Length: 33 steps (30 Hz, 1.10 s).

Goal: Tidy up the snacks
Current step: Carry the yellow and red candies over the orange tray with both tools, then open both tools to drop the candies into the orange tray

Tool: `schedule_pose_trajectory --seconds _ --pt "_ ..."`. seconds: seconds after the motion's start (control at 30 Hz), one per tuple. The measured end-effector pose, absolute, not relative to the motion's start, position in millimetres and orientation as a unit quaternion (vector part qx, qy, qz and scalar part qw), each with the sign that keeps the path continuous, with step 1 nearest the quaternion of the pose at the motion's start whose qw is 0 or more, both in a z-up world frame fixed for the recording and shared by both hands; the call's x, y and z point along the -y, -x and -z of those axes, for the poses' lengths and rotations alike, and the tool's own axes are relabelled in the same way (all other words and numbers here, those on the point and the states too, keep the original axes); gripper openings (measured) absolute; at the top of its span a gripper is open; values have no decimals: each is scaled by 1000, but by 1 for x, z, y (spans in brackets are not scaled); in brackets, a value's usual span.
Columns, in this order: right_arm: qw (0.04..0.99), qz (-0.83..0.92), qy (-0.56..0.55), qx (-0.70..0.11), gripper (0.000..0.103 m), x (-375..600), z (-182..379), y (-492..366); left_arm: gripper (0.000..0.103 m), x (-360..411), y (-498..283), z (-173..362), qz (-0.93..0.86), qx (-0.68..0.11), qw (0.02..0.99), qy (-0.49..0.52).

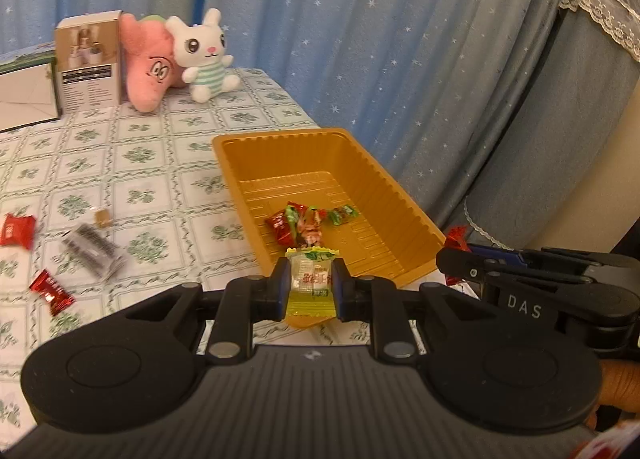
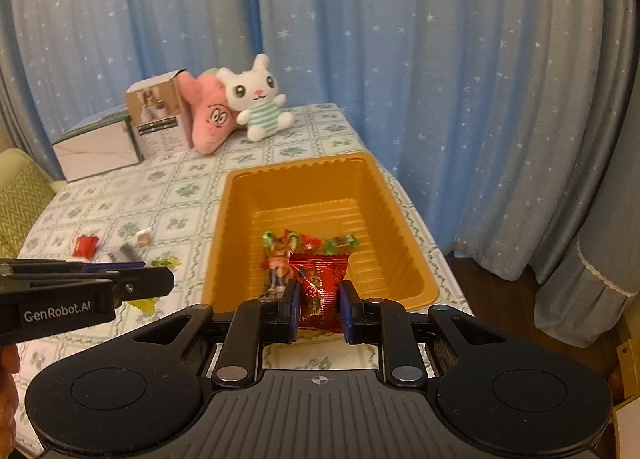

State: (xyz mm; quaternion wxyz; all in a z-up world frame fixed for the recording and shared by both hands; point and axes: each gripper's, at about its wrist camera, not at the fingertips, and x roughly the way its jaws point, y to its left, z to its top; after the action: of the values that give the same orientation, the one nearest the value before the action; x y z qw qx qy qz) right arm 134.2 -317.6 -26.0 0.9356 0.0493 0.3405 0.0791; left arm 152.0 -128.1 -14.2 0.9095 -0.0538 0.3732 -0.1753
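Nearest, the left gripper (image 1: 311, 287) is closed on a yellow jelly cup (image 1: 311, 285), its long axis running away from the camera and its sealed top pointing toward the tray (image 1: 396, 195); it hangs right at the tray's near rim. The right gripper (image 2: 319, 305) is clamped on a red packet (image 2: 320, 291), upright between the jaws, also at the near rim. Both wrappers look slick, so releasing this close to the edge could likely drop either snack onto the tablecloth (image 1: 160, 163) instead of inside. Farther in, several candies (image 1: 304, 221) lie on the tray floor. Well to the left, more red packets (image 1: 52, 293) and a dark packet (image 1: 94, 249) wait on the cloth.
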Motion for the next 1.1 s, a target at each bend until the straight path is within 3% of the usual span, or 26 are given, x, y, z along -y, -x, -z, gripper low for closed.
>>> schedule_pose_trajectory --seconds 0.73,1.1 --pt "928 -69 -70 -360 21 332 50 -188 20 156 -213 54 180 -391 901 50" --pt "927 -69 -78 -360 21 334 51 -189 24 127 -196 48 148 -383 909 68"
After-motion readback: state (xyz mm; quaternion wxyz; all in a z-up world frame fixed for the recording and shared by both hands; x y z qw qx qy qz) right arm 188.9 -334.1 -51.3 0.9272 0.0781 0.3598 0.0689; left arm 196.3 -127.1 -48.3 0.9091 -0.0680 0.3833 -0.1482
